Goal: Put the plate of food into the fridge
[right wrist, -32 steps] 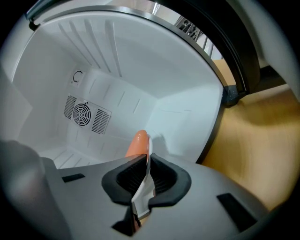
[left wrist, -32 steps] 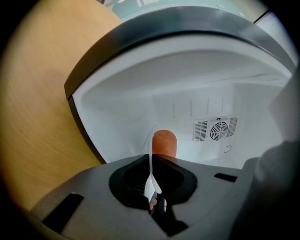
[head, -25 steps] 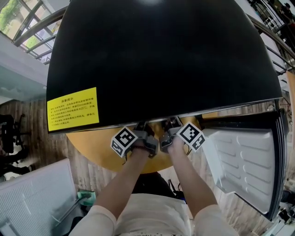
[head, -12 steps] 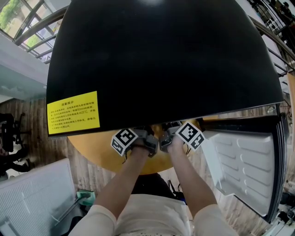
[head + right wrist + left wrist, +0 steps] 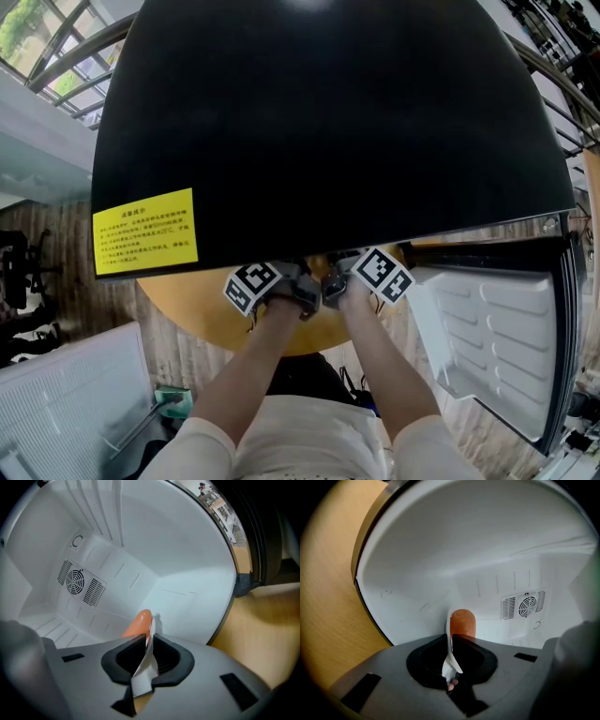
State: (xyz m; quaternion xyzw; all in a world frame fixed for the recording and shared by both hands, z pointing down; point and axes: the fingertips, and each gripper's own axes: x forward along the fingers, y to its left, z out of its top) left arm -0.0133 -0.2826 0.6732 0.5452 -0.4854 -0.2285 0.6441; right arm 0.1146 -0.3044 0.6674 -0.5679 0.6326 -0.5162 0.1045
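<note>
Plate: a thin white plate (image 5: 449, 645), seen edge-on and held by its near rim. It is already inside the mouth of the fridge (image 5: 328, 122); whether it touches the cavity floor cannot be told.
Food: one orange sausage (image 5: 461, 622), glossy and round-ended, lies on the plate. It looks likely to roll if you tip the plate.
Left hand-held gripper (image 5: 451, 641): its jaws are clamped on the plate's rim, with black ribbed pads either side.
Right hand-held gripper (image 5: 149, 645): it is pinched on the same rim, just beside the left one.
Step in hand: this appears to be carrying the plate in and setting it down. Move both grippers at one pace, hold the rim level, and go deep enough that the door can shut. Lower until the base sits flat. Only then part both pairs of jaws together and draw straight back.
Fridge interior: a smooth white moulded liner with shallow ribs and a round fan vent (image 5: 75, 583) in the back wall.
Fridge outside: a plain glossy black top with a yellow label (image 5: 145, 231) at its front corner.
Door (image 5: 487, 328): it stands open at your right, and its inner panel is white with moulded ridges.
Worktop (image 5: 187, 309): round, tan and wood-grained, it lies under the fridge.
</note>
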